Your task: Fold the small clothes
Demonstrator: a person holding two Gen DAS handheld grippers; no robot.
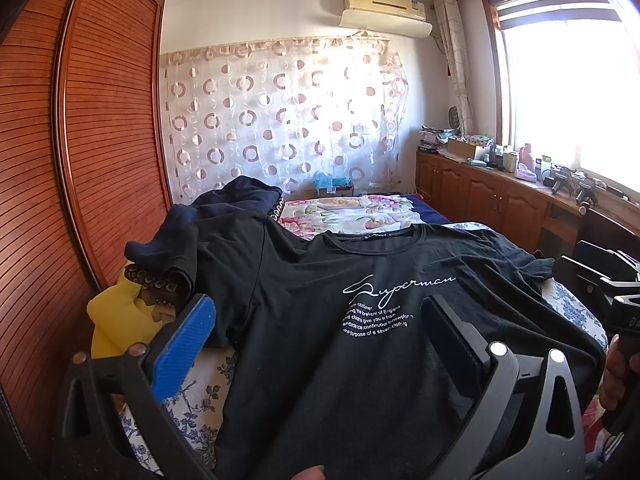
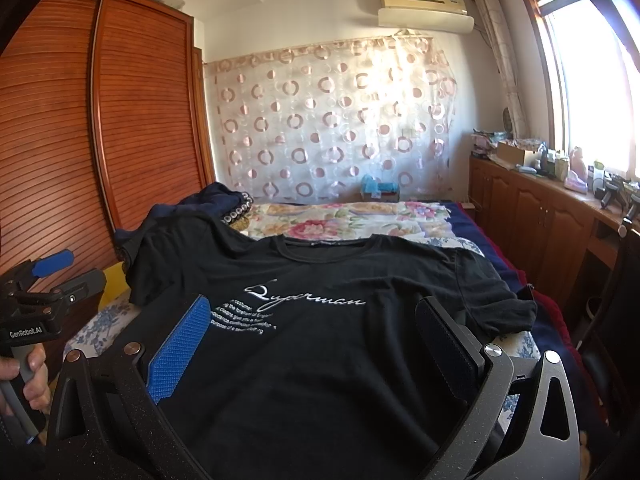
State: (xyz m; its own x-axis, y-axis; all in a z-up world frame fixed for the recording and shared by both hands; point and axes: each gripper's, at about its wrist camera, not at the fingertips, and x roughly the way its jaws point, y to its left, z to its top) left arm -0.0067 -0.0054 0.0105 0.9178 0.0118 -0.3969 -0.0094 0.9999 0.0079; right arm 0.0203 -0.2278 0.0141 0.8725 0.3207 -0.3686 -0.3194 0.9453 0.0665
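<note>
- Blue ribbed rubber is lining one finger of the left gripper (image 1: 316,344) and a black pad the other; the two are standing wide apart over the lower front of the T-shirt, gripping nothing.
- Matte black plastic with round metal rivets is framing the right gripper (image 2: 312,348) too; its blue pad (image 2: 178,354) and black pad are likewise spread wide above the shirt, closing on nothing. Whether either gripper is brushing the cloth, I cannot tell.
- A hand (image 2: 34,380) is wrapping the left gripper's grey handle at the near left of the right wrist view.
- Soft black cotton is forming the T-shirt (image 1: 360,280), which is lying face up and mostly flat on the bed, hem near, round neckline far, white script and small print running across the chest.
- Its left sleeve is draping up over a navy garment (image 1: 224,208) that is bunching at the far left; the right sleeve is spreading toward the bed's right edge.
- A yellow cloth (image 1: 116,320) is poking out near the left edge.
- A blue-and-white floral sheet (image 1: 188,408) is covering the bed under the shirt.
- Farther back, a pink floral quilt (image 1: 344,212) is lying folded.
- Slatted red-brown wood is making up the wardrobe (image 1: 100,120) on the left.
</note>
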